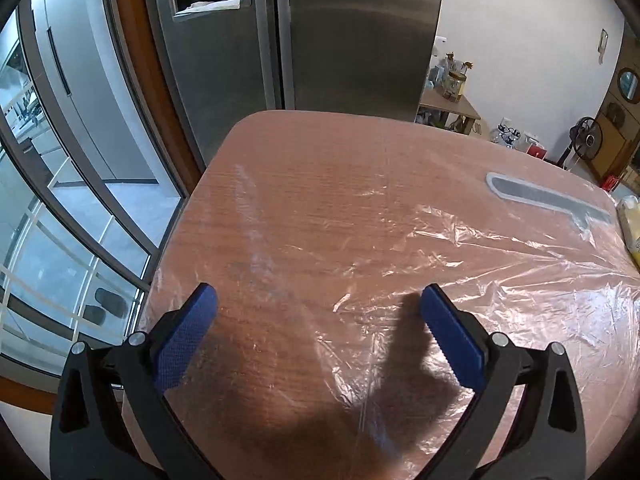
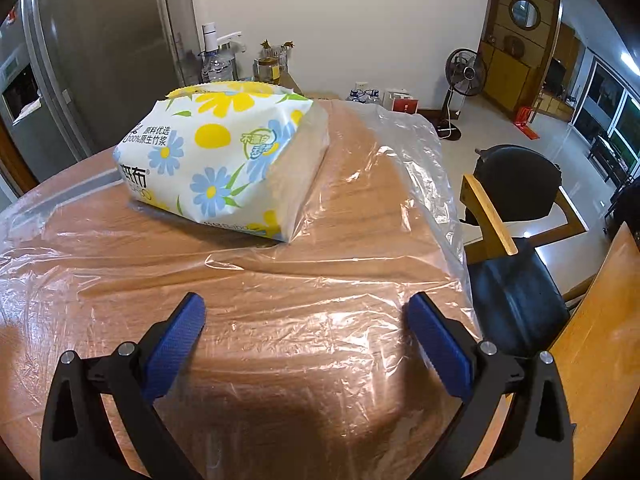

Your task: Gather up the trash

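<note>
Both grippers hover over the desk (image 1: 304, 184), left gripper (image 1: 319, 300) and right gripper (image 2: 305, 306) fingers wide, empty. Tissue pack (image 2: 216, 156) sits on the desk's plastic sheet (image 2: 280, 280), beyond the right gripper.

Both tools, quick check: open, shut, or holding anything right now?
Left tool: open, empty, above the plastic sheet.
Right tool: open, empty, short of the tissue pack.

The tissue pack (image 2: 224, 160) lies on the plastic sheet (image 2: 280, 280) covering the tabletop (image 1: 304, 152); the chair (image 2: 516, 280) stands right of it.
</note>
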